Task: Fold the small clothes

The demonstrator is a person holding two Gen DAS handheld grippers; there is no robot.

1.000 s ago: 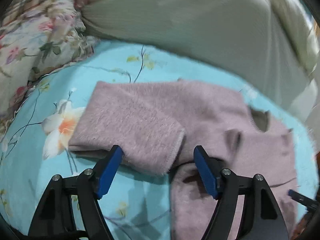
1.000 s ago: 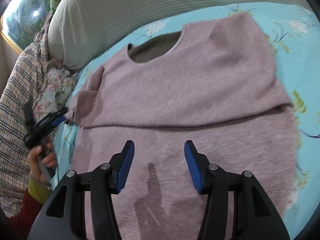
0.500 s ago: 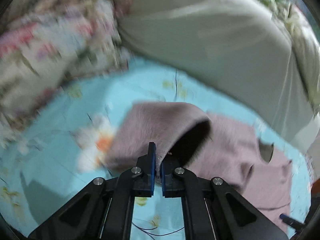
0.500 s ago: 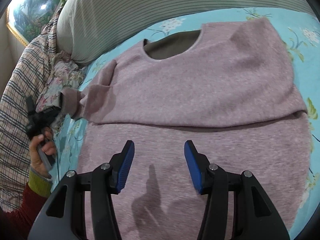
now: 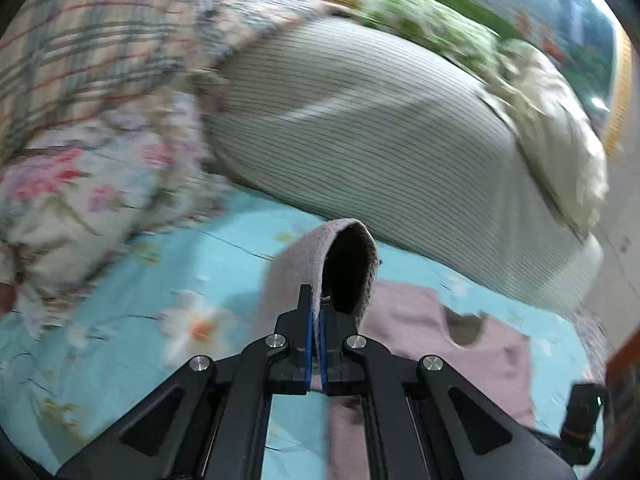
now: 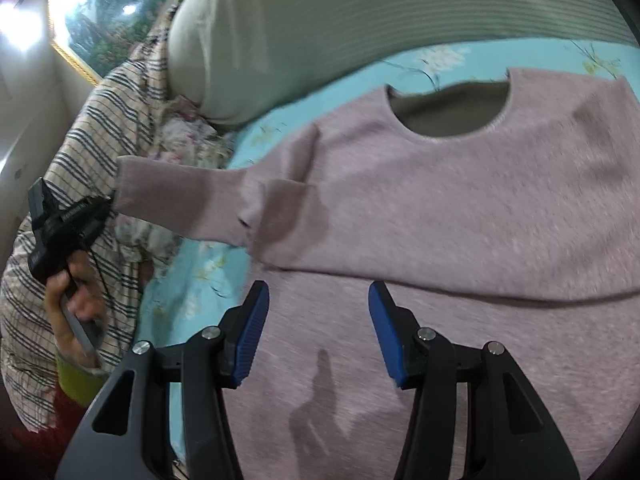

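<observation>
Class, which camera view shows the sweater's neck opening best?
The right wrist view: the neck opening lies broad and unblocked on the sweater. The left wrist view shows it small, blurred, far off to the right.

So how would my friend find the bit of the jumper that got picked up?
Find the turquoise flowered bedsheet with the fuzzy mauve sweater spread flat on it. Follow its left edge to the sleeve stretching out toward the checked blanket. It's the only part lifted off the bed, its cuff pinched in the left tongs.
</observation>
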